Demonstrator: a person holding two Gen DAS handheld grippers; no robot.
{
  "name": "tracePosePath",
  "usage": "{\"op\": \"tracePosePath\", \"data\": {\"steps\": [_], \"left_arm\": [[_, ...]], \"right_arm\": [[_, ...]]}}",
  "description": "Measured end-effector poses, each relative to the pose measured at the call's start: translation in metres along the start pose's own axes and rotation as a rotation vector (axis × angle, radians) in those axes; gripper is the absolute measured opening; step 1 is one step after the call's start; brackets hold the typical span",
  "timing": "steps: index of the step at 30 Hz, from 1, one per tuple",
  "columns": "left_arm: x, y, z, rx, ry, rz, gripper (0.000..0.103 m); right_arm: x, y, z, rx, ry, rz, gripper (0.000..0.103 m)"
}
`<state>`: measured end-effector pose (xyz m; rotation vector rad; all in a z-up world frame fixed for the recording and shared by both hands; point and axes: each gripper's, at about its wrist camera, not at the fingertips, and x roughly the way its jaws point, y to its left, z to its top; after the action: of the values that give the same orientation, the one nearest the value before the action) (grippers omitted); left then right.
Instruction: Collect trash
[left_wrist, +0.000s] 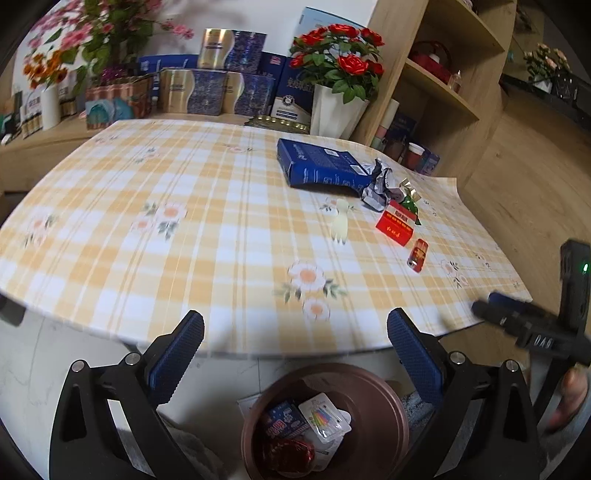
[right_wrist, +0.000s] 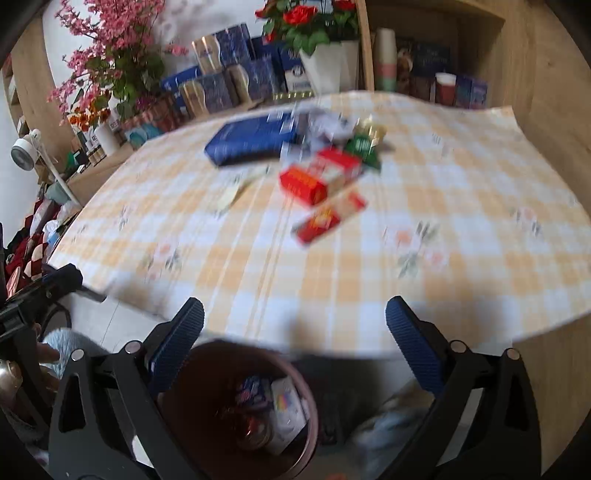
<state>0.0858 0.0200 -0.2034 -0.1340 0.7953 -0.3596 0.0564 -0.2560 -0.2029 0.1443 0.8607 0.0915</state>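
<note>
Trash lies on the checked tablecloth (left_wrist: 184, 236): a flat blue box (left_wrist: 317, 168), crumpled grey paper (left_wrist: 380, 184), a green and gold wrapper (left_wrist: 410, 201), a red cigarette pack (left_wrist: 394, 225), a red lighter (left_wrist: 418, 254) and a pale plastic fork (left_wrist: 340, 221). A brown bin (left_wrist: 376, 402) on the floor below the table's front edge holds wrappers and packets. My left gripper (left_wrist: 295, 349) is open and empty above the bin. My right gripper (right_wrist: 295, 347) is open and empty above the same bin (right_wrist: 310, 398); its view is blurred, with the red pack (right_wrist: 304, 184) and the blue box (right_wrist: 251, 138) ahead.
Boxes (left_wrist: 214, 85) and flower pots (left_wrist: 336, 107) line the back of the table. A wooden shelf unit (left_wrist: 450, 74) stands at the right. The right gripper's body (left_wrist: 535, 325) shows at the right of the left wrist view.
</note>
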Motion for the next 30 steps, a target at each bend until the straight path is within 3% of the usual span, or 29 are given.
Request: {"op": "tracePosePath", "data": {"steps": [5, 8, 11, 16, 18, 19, 24, 27, 28, 29, 30], "left_arm": [[0.011, -0.007, 0.038, 0.059, -0.04, 0.017, 0.097], [0.021, -0.013, 0.059, 0.13, -0.066, 0.069, 0.097], [0.034, -0.013, 0.077, 0.174, -0.076, 0.093, 0.097], [0.055, -0.004, 0.095, 0.139, -0.041, 0.089, 0.097], [0.064, 0.002, 0.097, 0.111, -0.019, 0.084, 0.097], [0.067, 0.004, 0.098, 0.1, -0.012, 0.078, 0.097], [0.076, 0.01, 0.094, 0.107, -0.011, 0.094, 0.097], [0.08, 0.01, 0.092, 0.133, -0.006, 0.105, 0.097], [0.081, 0.009, 0.092, 0.144, -0.007, 0.109, 0.097], [0.082, 0.008, 0.093, 0.156, -0.008, 0.112, 0.097], [0.083, 0.007, 0.094, 0.172, -0.01, 0.114, 0.097]], "right_arm": [[0.012, -0.008, 0.051, -0.082, -0.014, -0.078, 0.097], [0.031, -0.009, 0.089, -0.133, 0.029, -0.077, 0.097], [0.048, -0.009, 0.121, -0.158, -0.002, -0.118, 0.097], [0.096, -0.007, 0.172, -0.146, 0.009, -0.134, 0.096], [0.116, -0.006, 0.188, -0.121, 0.029, -0.132, 0.09], [0.126, -0.004, 0.193, -0.113, 0.039, -0.142, 0.082], [0.17, 0.0, 0.204, -0.085, 0.092, -0.209, 0.078], [0.187, -0.001, 0.205, -0.078, 0.131, -0.22, 0.062], [0.186, -0.002, 0.206, -0.069, 0.122, -0.203, 0.052], [0.183, -0.002, 0.207, -0.063, 0.111, -0.202, 0.032], [0.178, -0.002, 0.209, -0.059, 0.095, -0.194, 0.023]]}}
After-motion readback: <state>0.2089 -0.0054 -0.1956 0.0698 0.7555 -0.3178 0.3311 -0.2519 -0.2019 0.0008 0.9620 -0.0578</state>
